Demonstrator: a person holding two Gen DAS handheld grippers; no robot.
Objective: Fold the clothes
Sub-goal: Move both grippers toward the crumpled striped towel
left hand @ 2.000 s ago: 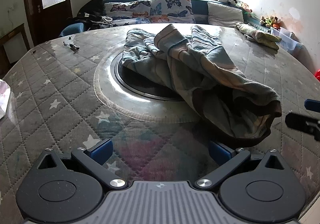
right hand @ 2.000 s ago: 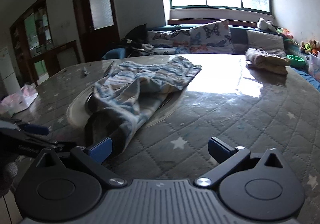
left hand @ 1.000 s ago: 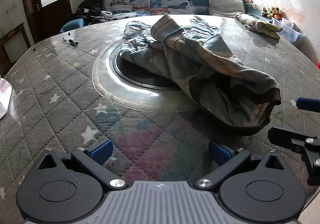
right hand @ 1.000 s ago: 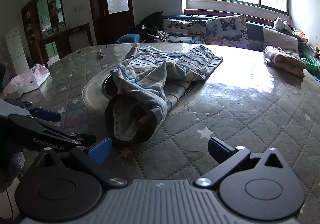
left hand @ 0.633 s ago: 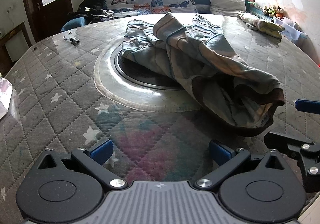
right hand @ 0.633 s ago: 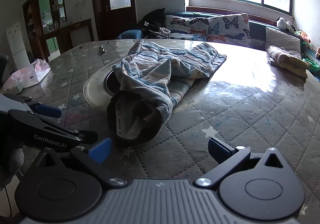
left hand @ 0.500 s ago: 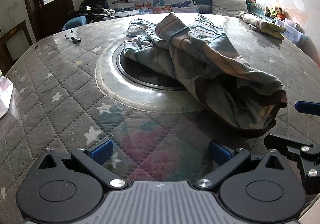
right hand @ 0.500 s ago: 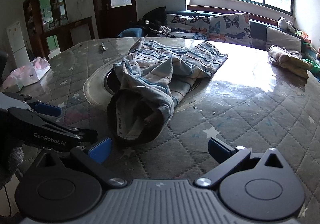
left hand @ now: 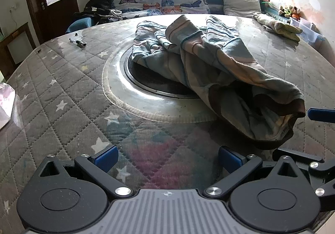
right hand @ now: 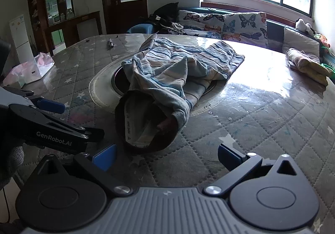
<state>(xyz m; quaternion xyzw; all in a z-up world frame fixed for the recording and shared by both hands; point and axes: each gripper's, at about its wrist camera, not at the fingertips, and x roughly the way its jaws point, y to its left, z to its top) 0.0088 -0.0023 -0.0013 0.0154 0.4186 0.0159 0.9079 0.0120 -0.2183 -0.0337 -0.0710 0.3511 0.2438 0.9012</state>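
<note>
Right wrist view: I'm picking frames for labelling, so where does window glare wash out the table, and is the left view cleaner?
Right wrist view: glare whitens the table beyond the striped garment. Left wrist view: only the far rim is washed out; garment evenly lit.

1. Left gripper (left hand: 167, 155): black linkage arms, blue finger pads, silver screws, ribbed grey housing
2. Right gripper (right hand: 166, 155): identical build
3. White "GenRobot.AI" lettering on the left gripper's black arm
</note>
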